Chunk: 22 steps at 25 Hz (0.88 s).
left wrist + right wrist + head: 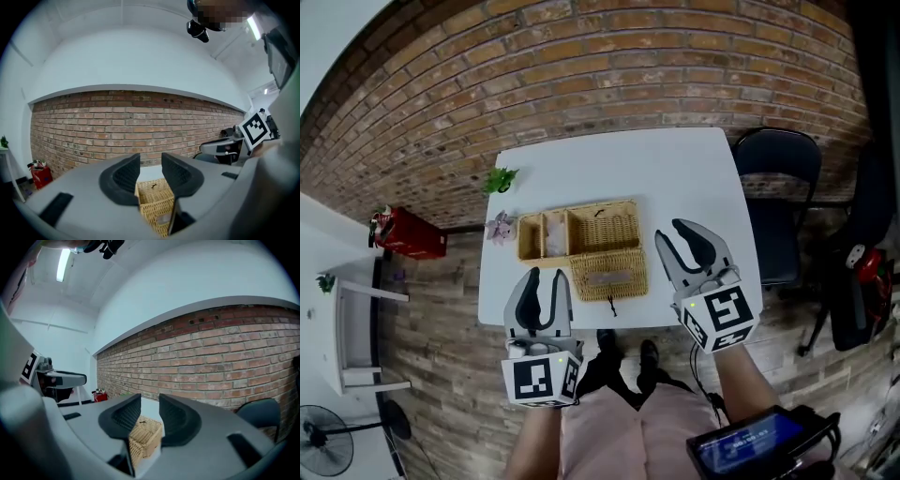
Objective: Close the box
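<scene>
Left gripper (546, 277) is hovering over the near edge of the white table (675, 169), jaws standing apart with nothing between the pads. Its own view is only showing the box beyond the gap.

A small green plant (500, 178) and a pink thing (500, 227) are sitting left of the box, the pink one just beside its left end. What the pink thing is, hard to tell.

The wicker box (614, 234) is sitting open mid-table, with two small compartments on the left and one large on the right. The second small one is holding something pale, too blurry to name. A tiny dark bit (600, 214) is showing at the large compartment's far wall.

The lid (623, 267) is lying flat toward the person, a pale patch on it.

Right gripper (673, 232) is hovering just right of the box, jaws parted, empty.

A black chair (778, 197) is standing beyond the table's right side. Both hands are hiding behind the marker cubes, and a screen device (750, 445) is getting cut off at the bottom.
</scene>
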Each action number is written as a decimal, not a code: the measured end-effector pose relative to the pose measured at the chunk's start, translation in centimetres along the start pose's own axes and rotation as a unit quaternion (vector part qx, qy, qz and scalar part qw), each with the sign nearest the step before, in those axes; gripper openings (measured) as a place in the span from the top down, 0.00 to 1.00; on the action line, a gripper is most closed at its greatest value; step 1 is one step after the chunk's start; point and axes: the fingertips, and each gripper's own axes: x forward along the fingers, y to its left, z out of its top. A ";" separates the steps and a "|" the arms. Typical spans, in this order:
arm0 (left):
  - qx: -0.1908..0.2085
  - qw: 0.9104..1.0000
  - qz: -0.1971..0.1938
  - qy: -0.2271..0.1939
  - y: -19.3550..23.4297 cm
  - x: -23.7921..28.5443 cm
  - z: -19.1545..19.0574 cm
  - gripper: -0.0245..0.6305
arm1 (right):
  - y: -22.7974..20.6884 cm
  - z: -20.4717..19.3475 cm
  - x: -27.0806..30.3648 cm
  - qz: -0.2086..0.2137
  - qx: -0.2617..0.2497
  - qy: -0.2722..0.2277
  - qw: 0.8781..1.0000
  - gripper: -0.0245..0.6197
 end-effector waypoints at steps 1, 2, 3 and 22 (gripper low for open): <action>-0.003 1.000 -0.002 0.002 0.3 0.3 -0.4 0.73 | 0.1 -0.3 0.4 0.001 0.000 0.003 1.000 0.77; -0.006 1.000 -0.007 0.003 0.5 0.5 -0.8 0.73 | 0.1 -0.6 0.8 0.003 0.001 0.006 1.000 0.77; -0.010 1.000 -0.014 0.005 0.6 0.8 -1.3 0.73 | 0.2 -1.0 1.1 0.005 0.002 0.010 1.000 0.77; -0.056 0.985 -0.117 0.111 -0.9 1.9 -15.9 0.66 | 4.8 -16.9 2.0 0.063 0.060 0.155 0.984 0.66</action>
